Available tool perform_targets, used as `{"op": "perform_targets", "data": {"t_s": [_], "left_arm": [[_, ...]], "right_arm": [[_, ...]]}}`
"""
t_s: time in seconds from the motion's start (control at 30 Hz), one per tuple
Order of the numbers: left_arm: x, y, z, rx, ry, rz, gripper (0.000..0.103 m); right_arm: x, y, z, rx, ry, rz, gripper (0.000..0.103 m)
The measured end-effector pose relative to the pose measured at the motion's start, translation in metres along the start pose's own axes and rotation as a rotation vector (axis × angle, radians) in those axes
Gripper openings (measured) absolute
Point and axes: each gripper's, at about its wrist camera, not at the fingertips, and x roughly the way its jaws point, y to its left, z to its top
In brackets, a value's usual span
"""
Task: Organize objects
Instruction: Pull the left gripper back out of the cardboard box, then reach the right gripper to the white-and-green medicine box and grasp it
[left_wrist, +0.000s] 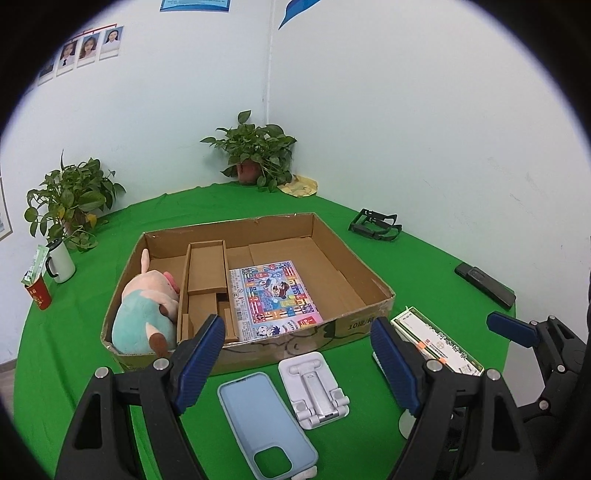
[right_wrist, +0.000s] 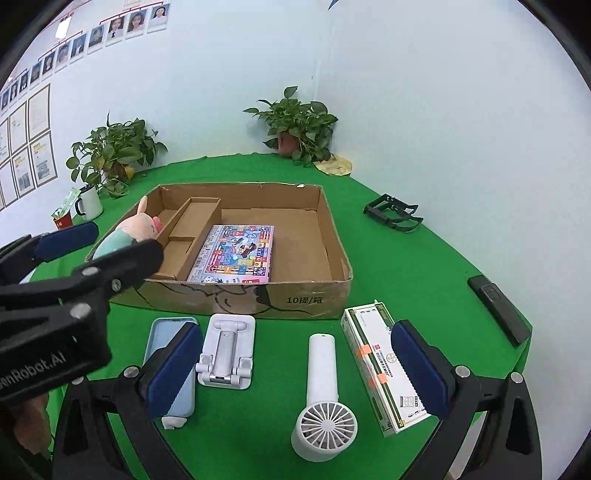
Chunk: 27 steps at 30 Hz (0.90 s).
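A shallow cardboard box (left_wrist: 354, 325) (right_wrist: 303, 299) sits on the green table, holding a plush pig (left_wrist: 144, 314) (right_wrist: 122, 232), a colourful flat game box (left_wrist: 273, 299) (right_wrist: 236, 254) and a cardboard divider (left_wrist: 205, 269). In front of it lie a light blue phone case (left_wrist: 258, 417) (right_wrist: 162, 332), a white folding phone stand (left_wrist: 314, 387) (right_wrist: 227, 347), a white handheld fan (right_wrist: 323, 398) and a white-green medicine box (left_wrist: 439, 343) (right_wrist: 376, 362). My left gripper (left_wrist: 299, 354) is open above the case and stand. My right gripper (right_wrist: 295, 365) is open above the fan.
A black remote (left_wrist: 484, 284) (right_wrist: 498, 310) and a black plastic frame (left_wrist: 375, 225) (right_wrist: 393, 212) lie to the right. Two potted plants (left_wrist: 258, 151) (left_wrist: 70, 199), a white mug (left_wrist: 61, 260) and a red cup (left_wrist: 37, 295) stand at the back and left.
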Motion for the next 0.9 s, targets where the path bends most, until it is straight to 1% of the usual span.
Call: {"op": "perform_targets", "data": {"t_s": [0.13, 0.33, 0.47, 0.53, 0.6, 0.7, 0.77, 0.83, 0.9], "left_arm": [[-0.003, 0.000, -0.003, -0.007, -0.006, -0.005, 0.081], [0.002, 0.000, -0.012, -0.009, 0.027, -0.021, 0.081], [0.009, -0.002, -0.020, 0.000, 0.061, -0.033, 0.080], [0.014, -0.002, -0.024, -0.002, 0.086, -0.054, 0.080], [0.020, -0.003, -0.031, 0.005, 0.120, -0.075, 0.080], [0.031, -0.004, -0.040, -0.005, 0.167, -0.101, 0.080], [0.039, -0.004, -0.045, -0.026, 0.202, -0.130, 0.080], [0.045, -0.005, -0.048, -0.038, 0.224, -0.146, 0.080], [0.051, -0.006, -0.052, -0.048, 0.244, -0.158, 0.080]], "right_arm": [[-0.002, -0.002, -0.008, 0.007, 0.013, 0.003, 0.103], [0.003, -0.006, -0.016, 0.016, 0.028, 0.021, 0.103], [0.010, -0.016, -0.022, 0.031, 0.045, 0.085, 0.103], [0.018, -0.031, -0.029, 0.049, 0.066, 0.116, 0.103], [0.028, -0.054, -0.035, 0.078, 0.095, 0.079, 0.103], [0.047, -0.099, -0.041, 0.149, 0.134, 0.017, 0.103], [0.065, -0.127, -0.047, 0.195, 0.189, -0.009, 0.103], [0.086, -0.146, -0.055, 0.199, 0.240, -0.029, 0.103], [0.102, -0.156, -0.064, 0.175, 0.278, -0.036, 0.103]]}}
